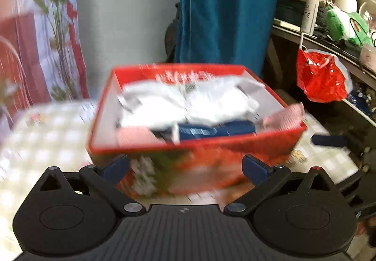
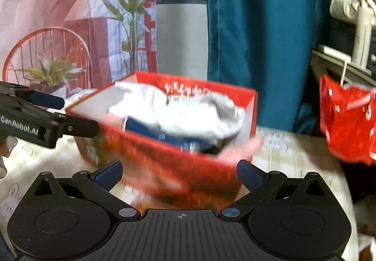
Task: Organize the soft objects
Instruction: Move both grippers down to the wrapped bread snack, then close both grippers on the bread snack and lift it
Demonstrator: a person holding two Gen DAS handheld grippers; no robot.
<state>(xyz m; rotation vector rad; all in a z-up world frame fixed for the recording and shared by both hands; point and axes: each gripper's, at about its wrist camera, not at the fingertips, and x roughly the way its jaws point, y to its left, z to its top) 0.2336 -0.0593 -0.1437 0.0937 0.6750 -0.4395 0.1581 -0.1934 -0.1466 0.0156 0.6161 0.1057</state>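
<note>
A red box sits on the table, open at the top and filled with soft things: white cloth heaped across the far half, a dark blue folded piece along the near wall, and pink fabric spilling over the right-hand rim. Everything in it is blurred, so the pieces cannot be told apart more finely. The left gripper hangs just in front of the box's near wall, its blue-padded fingers spread wide with nothing between them. The right gripper faces the box from its near right corner, jaws likewise wide and empty. In the right wrist view the left gripper shows at the left edge, near the box. Behind the box hangs a teal curtain; to the right a red plastic bag dangles from a cluttered shelf.
</note>
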